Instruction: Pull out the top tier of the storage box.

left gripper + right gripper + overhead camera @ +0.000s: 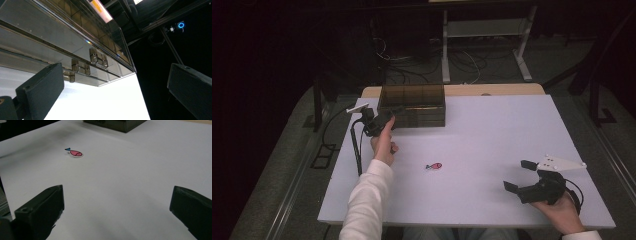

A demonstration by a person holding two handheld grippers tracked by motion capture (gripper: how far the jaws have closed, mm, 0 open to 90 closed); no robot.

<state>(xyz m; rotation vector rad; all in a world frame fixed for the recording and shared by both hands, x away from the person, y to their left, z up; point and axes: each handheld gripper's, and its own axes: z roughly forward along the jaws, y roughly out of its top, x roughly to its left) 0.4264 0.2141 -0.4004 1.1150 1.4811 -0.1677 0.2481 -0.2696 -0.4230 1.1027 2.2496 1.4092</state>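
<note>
A smoky see-through box (412, 105) with a shut lid stands at the back middle of the white table (497, 125). My left gripper (384, 120) is at its front left corner, open. In the left gripper view the box wall (50, 37) and its metal latches (98, 58) loom close between the wide-apart fingers (42, 91). A small pink fish with a blue tail (433, 166) lies flat mid-table. My right gripper (519, 175) rests open near the front right, pointing left. In the right gripper view the fish (75, 153) lies well beyond the spread fingers (42, 207).
A black cable (357, 150) from the left gripper runs along the table's left edge. Behind the table are a desk frame (522, 55) and loose cables (412, 70) on the floor. The box corner (117, 124) shows at the top of the right gripper view.
</note>
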